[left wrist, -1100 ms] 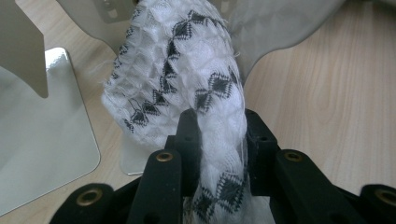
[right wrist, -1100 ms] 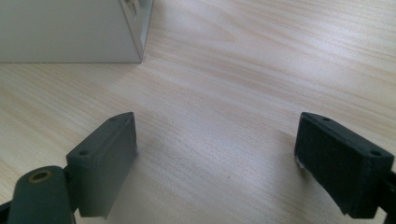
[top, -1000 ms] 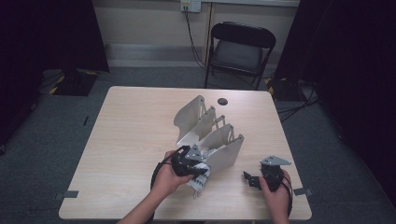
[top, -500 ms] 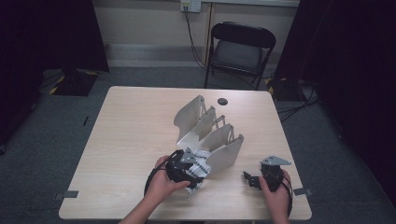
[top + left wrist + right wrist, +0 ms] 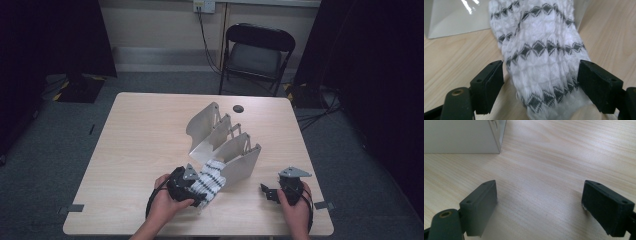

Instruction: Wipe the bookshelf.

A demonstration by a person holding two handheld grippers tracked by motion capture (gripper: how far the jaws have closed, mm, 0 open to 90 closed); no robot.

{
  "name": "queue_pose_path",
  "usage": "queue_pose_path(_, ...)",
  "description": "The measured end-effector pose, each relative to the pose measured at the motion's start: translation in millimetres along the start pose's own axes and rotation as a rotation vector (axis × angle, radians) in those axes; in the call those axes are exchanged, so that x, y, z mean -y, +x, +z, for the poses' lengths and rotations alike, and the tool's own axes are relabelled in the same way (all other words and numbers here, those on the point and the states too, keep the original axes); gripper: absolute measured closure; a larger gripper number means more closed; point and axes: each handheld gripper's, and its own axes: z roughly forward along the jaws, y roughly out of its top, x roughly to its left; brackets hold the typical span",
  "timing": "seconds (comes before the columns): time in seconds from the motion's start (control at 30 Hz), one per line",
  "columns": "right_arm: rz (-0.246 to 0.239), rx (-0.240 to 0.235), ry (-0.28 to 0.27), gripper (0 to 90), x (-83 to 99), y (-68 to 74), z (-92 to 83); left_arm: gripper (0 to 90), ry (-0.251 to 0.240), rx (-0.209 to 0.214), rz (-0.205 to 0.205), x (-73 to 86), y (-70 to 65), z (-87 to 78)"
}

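Left gripper view: your left gripper (image 5: 540, 85) has just opened, jaws clear of the sock (image 5: 541, 57), which runs straight ahead toward the rack (image 5: 225, 137); your right gripper (image 5: 272, 192) gapes empty.

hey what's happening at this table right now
A person holds a gripper in each hand at a wooden table. The left gripper has just opened around a white patterned cloth lying at the front end of a grey divider rack. The right gripper hangs open over bare table, holding nothing.

Left tool (image 5: 540, 82) jaws have just been opening; right tool (image 5: 540, 207) spread wide.
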Motion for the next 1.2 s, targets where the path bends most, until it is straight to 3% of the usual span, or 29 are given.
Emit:
queue_pose_path(0.33, 0.000, 0.000, 0.000, 12.5, 0.0, 0.0, 0.0, 21.7, 0.026, -0.059, -0.014, 11.2, 28.8, -19.0)
queue_pose_path(0.53, 0.000, -0.001, 0.001, 12.5, 0.0, 0.0, 0.0, 20.9, -0.027, -0.021, -0.010, -5.5, 30.4, -19.6)
queue_pose_path(0.63, 0.001, -0.001, 0.001, 12.4, -0.1, 0.0, 0.0, 19.6, -0.053, -0.002, -0.004, -18.3, 27.7, -14.5)
queue_pose_path(0.73, 0.000, -0.001, 0.001, 12.4, -0.1, -0.1, 0.0, 17.4, -0.045, 0.022, -0.007, -25.2, 25.7, -2.5)
queue_pose_path(1.1, 0.001, -0.002, 0.001, 12.4, -0.1, -0.1, 0.0, 16.6, -0.005, 0.053, 0.048, -28.4, 17.9, 34.1)
queue_pose_path(1.17, 0.001, -0.002, 0.001, 12.4, -0.1, -0.1, 0.0, 18.8, -0.020, 0.056, 0.039, -27.7, 16.6, 35.3)
queue_pose_path(1.2, 0.001, -0.002, 0.001, 12.4, -0.1, -0.1, 0.0, 23.9, -0.018, 0.066, 0.060, -28.1, 17.4, 33.4)
